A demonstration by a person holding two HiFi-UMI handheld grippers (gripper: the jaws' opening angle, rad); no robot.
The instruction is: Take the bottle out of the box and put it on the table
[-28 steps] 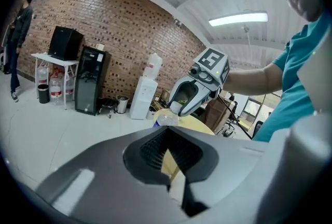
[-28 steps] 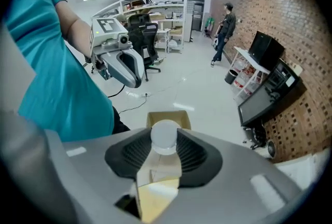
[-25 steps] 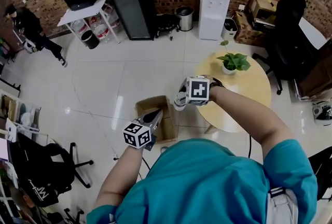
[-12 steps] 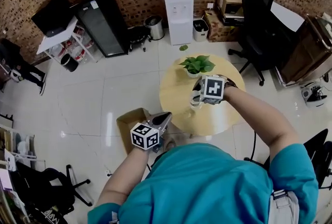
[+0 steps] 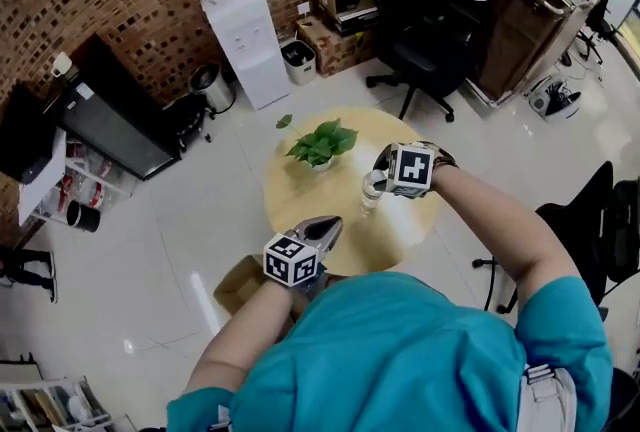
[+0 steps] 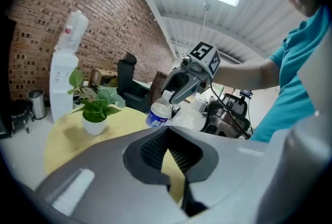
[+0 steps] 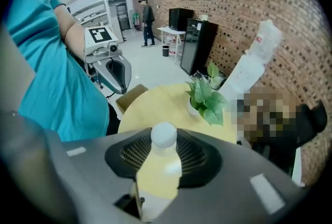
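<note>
Nearest, over the table's [image 5: 300,205] near edge: left gripper [image 5: 328,226], jaws drawn almost together, holding nothing. Below it on the floor, beside that edge: cardboard box [image 5: 232,286], partly hidden by the arm. Just beyond, over the table's middle, toward its right edge: right gripper [image 5: 381,172] clamped on the clear bottle [image 5: 370,196] near its neck, bottle upright. Base touching the top or not: impossible to tell. Judged as the setting-down step: best to lower straight, hold the bottle plumb, let the base land flat, only then spread the jaws and lift clear. Bare tabletop all around the bottle, with the potted plant [image 5: 321,142] well apart at the far edge. Farther off: open floor, then office chair [image 5: 415,30] and water dispenser [image 5: 245,25] by the brick wall.
</note>
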